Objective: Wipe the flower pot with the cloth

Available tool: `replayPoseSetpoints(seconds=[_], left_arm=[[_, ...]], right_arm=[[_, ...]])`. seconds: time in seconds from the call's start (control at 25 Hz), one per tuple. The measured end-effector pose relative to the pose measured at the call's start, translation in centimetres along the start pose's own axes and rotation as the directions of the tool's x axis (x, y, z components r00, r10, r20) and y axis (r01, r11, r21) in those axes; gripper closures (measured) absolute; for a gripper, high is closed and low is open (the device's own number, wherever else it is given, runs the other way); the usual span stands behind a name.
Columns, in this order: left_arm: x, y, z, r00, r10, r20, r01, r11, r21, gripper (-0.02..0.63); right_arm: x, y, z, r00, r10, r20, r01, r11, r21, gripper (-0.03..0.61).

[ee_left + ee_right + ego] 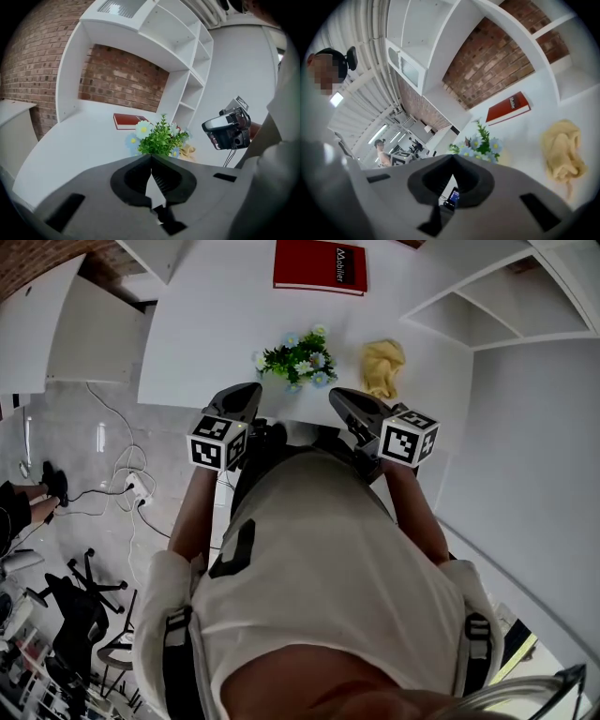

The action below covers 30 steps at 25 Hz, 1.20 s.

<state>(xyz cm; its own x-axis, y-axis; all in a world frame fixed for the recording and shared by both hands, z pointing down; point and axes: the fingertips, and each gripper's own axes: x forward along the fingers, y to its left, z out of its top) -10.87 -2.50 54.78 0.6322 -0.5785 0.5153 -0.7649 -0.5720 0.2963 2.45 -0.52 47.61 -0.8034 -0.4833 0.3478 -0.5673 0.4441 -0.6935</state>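
Observation:
The flower pot (298,360) stands near the front edge of the white table (206,324); green leaves with pale blue and white flowers hide the pot itself. The plant also shows in the left gripper view (161,137) and the right gripper view (480,143). A crumpled yellow cloth (384,367) lies just right of it, loose on the table (561,150). My left gripper (249,392) hovers at the table's front edge, left of the plant, its jaws shut and empty (151,157). My right gripper (337,396) hovers right of the plant and short of the cloth, also shut on nothing (452,157).
A red book (320,265) lies flat at the back of the table. White shelving (506,306) rises at the right and a brick wall (126,75) stands behind. Cables (131,488) trail across the floor at the left, by an office chair (80,615).

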Motion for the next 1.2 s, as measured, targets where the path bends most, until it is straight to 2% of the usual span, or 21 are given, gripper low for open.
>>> replayPoseSetpoints(seconds=[0.12,0.32,0.56,0.72,0.84,0.96,1.08,1.2], left_arm=[[-0.7,0.2,-0.8,1.000,-0.028,-0.013,0.028,1.000,-0.004,0.592],[-2.0,0.5,-2.6,0.995,-0.085,-0.043,0.086,0.996,0.011,0.592],[-2.7,0.7,-5.3,0.989,-0.110,-0.096,0.111,0.994,0.004,0.592],[-2.8,-1.1,-4.5,0.988,-0.134,-0.070,0.134,0.991,-0.011,0.592],[-2.6,-2.9,-3.6,0.985,-0.163,-0.055,0.163,0.987,0.001,0.592],[-1.8,-4.8,-3.6,0.980,-0.186,-0.073,0.188,0.982,0.020,0.592],[-0.9,-7.1,-3.8,0.975,-0.200,-0.096,0.205,0.978,0.039,0.592],[-0.7,-8.8,-3.7,0.978,-0.181,-0.100,0.187,0.981,0.051,0.592]], right_arm=[[1.6,1.7,-2.5,0.998,0.035,-0.042,-0.033,0.998,0.054,0.568],[2.8,2.8,-4.4,0.998,0.034,-0.060,-0.027,0.994,0.102,0.568],[2.7,2.8,-5.6,0.998,0.009,-0.061,0.001,0.988,0.152,0.568],[2.0,2.7,-5.8,0.999,0.014,-0.050,-0.005,0.985,0.173,0.568],[1.5,2.8,-5.7,0.998,0.005,-0.069,0.003,0.994,0.111,0.568],[0.2,2.6,-5.8,0.998,-0.006,-0.067,0.011,0.998,0.066,0.568],[-2.1,1.6,-5.9,1.000,-0.010,-0.029,0.013,0.995,0.100,0.568],[-5.0,0.9,-6.3,1.000,0.000,0.012,-0.002,0.990,0.140,0.568]])
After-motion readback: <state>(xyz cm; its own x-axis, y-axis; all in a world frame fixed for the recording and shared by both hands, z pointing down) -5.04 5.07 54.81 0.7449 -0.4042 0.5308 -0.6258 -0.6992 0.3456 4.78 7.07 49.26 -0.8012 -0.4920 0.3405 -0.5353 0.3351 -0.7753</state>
